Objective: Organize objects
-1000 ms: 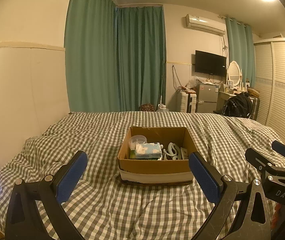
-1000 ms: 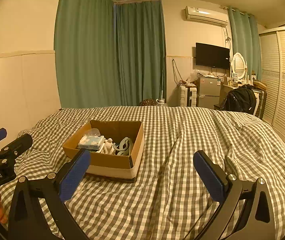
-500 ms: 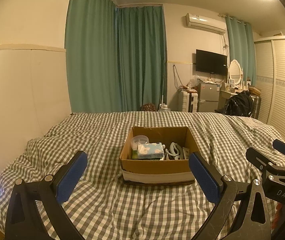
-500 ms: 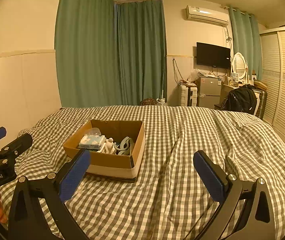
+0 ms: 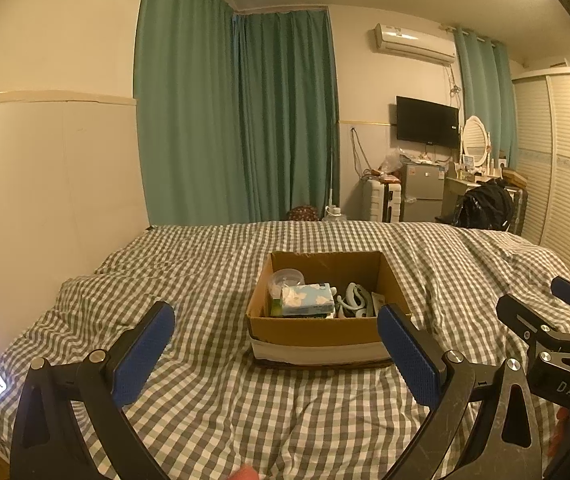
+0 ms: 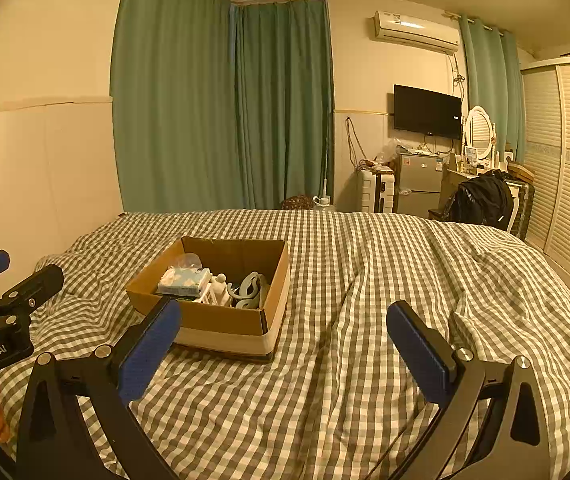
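On a gingham-covered bed [image 5: 205, 272] sits an open cardboard box [image 5: 325, 330] holding a tissue pack [image 5: 307, 299] and oddments. Left gripper [image 5: 275, 354] and right gripper [image 6: 283, 350] hover before it, jaws spread wide, empty.

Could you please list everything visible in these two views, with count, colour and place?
cardboard box: one, brown, open, on the bed
tissue pack: one, pale blue and white, inside the box, left part
clear container: one, transparent, box's far left corner
grey-blue curved item: one, inside the box, right part
bed cover: one, grey and white check, across the bed
curtains: green, far wall and corner
air conditioner: one, white, high on the wall
television: one, black, wall-mounted
small fridge: one, silver, under the television
black bag: one, by the wardrobe
left hand-held gripper: blue pads, open, empty
right hand-held gripper: blue pads, open, empty
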The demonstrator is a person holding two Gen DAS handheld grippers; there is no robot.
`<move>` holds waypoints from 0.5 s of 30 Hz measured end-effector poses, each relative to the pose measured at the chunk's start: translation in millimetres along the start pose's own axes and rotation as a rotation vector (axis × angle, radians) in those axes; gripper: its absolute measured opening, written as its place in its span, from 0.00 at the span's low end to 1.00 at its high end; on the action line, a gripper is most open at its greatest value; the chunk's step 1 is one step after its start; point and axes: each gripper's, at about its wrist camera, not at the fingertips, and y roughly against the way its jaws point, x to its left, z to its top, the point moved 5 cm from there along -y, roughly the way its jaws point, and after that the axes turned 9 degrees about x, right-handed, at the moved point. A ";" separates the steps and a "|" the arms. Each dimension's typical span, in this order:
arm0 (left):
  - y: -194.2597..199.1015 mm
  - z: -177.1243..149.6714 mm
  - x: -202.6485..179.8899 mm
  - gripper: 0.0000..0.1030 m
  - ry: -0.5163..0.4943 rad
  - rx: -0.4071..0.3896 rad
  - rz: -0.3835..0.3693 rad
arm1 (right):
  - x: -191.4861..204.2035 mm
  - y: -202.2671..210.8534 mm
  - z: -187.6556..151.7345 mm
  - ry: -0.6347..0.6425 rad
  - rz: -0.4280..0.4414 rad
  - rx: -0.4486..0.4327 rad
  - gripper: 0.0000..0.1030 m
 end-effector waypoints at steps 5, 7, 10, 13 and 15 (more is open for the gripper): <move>-0.7 -0.2 -1.9 1.00 -0.009 0.001 0.005 | -0.8 0.7 -0.8 0.001 0.000 0.002 1.00; -1.3 -0.8 -2.0 1.00 -0.011 0.003 0.005 | 0.6 -0.4 -1.2 0.003 -0.001 0.003 1.00; -1.6 -1.6 -1.9 1.00 -0.012 0.003 0.007 | 0.7 -0.9 -1.8 0.004 0.000 0.007 1.00; -2.7 -1.9 -1.4 1.00 -0.009 0.009 0.008 | 1.7 -1.4 -2.4 0.007 0.000 0.010 1.00; -3.1 -3.0 -0.7 1.00 -0.006 0.011 0.008 | 2.4 -2.3 -2.8 0.008 0.000 0.012 1.00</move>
